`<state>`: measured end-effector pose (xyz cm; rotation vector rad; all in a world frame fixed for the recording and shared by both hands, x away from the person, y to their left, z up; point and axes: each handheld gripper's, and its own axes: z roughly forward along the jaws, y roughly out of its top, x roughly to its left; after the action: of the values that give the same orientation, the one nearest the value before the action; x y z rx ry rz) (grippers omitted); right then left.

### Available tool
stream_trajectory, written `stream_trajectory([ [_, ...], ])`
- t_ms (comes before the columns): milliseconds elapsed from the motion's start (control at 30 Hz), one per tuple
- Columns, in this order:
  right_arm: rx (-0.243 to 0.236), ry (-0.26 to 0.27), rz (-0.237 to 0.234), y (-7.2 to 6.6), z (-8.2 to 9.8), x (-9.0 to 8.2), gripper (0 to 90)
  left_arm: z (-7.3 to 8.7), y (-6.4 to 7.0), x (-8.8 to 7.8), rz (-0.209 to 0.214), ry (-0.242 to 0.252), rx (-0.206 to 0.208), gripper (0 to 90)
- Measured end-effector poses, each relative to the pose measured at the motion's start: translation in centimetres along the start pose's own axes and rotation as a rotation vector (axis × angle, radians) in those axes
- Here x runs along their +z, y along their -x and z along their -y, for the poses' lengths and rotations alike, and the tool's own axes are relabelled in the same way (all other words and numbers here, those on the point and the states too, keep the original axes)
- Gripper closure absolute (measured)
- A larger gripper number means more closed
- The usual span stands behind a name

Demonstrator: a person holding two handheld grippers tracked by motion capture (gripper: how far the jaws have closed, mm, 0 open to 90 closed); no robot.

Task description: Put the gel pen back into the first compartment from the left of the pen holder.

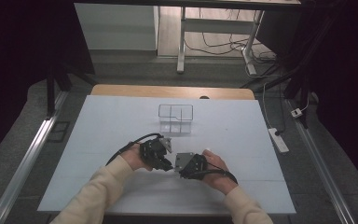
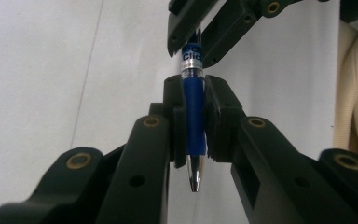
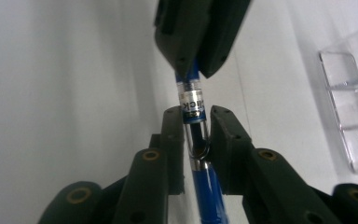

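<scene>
A blue plastic click pen with a clear, silver-banded barrel (image 2: 194,116) is held above the white worktop (image 1: 98,135) between both claws. The left claw (image 2: 195,119) pinches its blue grip section. The right claw (image 3: 196,135) pinches its clear upper barrel, near a clear plastic compartment box (image 1: 175,119).

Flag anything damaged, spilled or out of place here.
Nothing stands out. The blue pen is whole, clamped between the left gripper and the right gripper. The clear organizer stands upright on the table.
</scene>
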<state>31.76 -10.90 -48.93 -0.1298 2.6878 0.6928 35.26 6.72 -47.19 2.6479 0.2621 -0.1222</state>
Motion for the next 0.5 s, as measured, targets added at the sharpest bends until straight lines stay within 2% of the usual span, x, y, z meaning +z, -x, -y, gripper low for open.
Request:
stream_trajectory([
  [100, -0.056, -0.001, 0.009, -0.3, -0.1, -0.1, 79.0, 0.1, 0.1, -0.3, -0.006, 0.019, 0.005, 78.9],
  [233, -0.063, 0.024, 0.034, -0.1, 0.0, -0.6, 79.4, 0.3, 0.2, -1.0, -0.033, 0.086, -0.006, 77.0],
  [267, -0.042, 0.032, 0.038, -0.1, 0.0, -0.7, 79.4, 0.3, 0.3, -1.2, -0.054, 0.109, -0.01, 74.4],
  [300, -0.04, 0.034, 0.036, 0.1, 0.1, -0.9, 79.4, 0.4, 0.4, -1.5, -0.08, 0.133, -0.016, 67.5],
  [367, 0.019, 0.063, 0.042, 0.2, 0.3, -1.1, 79.4, 0.6, 0.5, -1.9, -0.113, 0.181, -0.036, 57.3],
  [433, 0.042, 0.081, 0.048, 0.4, 0.5, -1.3, 79.4, 0.9, 0.6, -2.3, -0.142, 0.233, -0.071, 47.8],
  [500, 0.072, 0.092, 0.05, 0.7, 0.7, -1.5, 79.4, 1.4, 0.7, -2.8, -0.177, 0.266, -0.088, 42.9],
])
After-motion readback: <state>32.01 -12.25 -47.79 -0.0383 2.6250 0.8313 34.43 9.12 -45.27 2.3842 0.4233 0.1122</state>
